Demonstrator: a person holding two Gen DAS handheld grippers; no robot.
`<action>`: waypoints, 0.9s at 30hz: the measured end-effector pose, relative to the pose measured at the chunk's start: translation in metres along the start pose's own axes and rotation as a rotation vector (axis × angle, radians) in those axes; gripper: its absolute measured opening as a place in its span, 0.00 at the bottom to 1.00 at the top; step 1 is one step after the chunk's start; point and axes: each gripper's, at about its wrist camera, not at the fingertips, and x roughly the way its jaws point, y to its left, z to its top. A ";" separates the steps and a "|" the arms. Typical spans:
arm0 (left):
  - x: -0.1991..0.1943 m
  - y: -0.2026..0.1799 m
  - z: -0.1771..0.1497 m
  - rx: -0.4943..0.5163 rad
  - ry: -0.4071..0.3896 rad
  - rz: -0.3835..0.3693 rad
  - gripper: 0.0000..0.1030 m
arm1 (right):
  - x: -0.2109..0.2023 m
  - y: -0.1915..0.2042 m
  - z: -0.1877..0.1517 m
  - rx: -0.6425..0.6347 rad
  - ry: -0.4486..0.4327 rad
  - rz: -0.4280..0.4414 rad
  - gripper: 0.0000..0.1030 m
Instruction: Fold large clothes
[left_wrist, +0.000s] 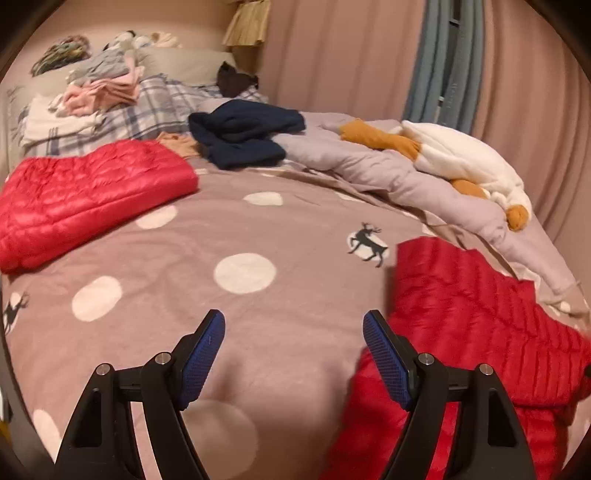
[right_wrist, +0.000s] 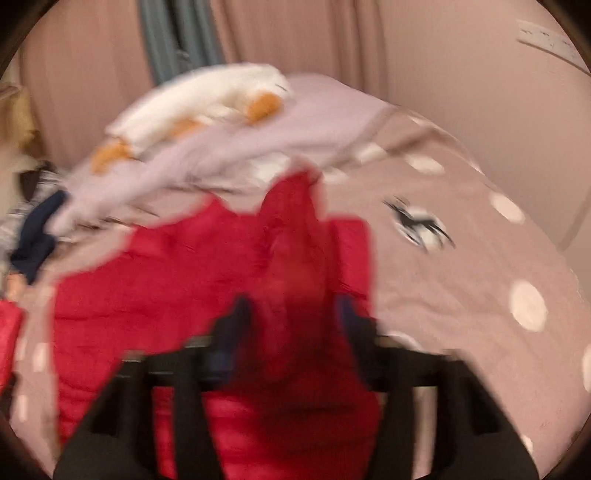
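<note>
A red quilted puffer jacket (left_wrist: 476, 332) lies on the pink dotted bedspread (left_wrist: 258, 236) at the right of the left wrist view. My left gripper (left_wrist: 293, 332) is open and empty above the bedspread, its right finger at the jacket's edge. In the blurred right wrist view the same jacket (right_wrist: 184, 280) fills the middle. My right gripper (right_wrist: 295, 310) has a bunched red fold of it between its fingers, jaws partly apart around the fabric. A second red quilted garment (left_wrist: 88, 195) lies folded at the left.
A dark navy garment (left_wrist: 243, 133) and a lilac duvet (left_wrist: 388, 173) lie further back. A white and orange plush goose (left_wrist: 454, 158) rests on the duvet. Folded clothes (left_wrist: 103, 88) and plaid bedding are stacked by the pillows. Pink curtains hang behind.
</note>
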 end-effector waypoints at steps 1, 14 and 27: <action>0.001 -0.004 0.001 0.012 -0.001 -0.005 0.76 | 0.003 -0.005 -0.003 0.009 -0.002 -0.036 0.70; 0.055 -0.094 -0.035 0.372 0.146 -0.183 0.37 | 0.010 0.000 -0.018 -0.092 -0.017 0.096 0.16; 0.053 -0.100 -0.047 0.381 0.171 -0.367 0.31 | 0.012 -0.007 -0.027 -0.074 -0.019 0.067 0.21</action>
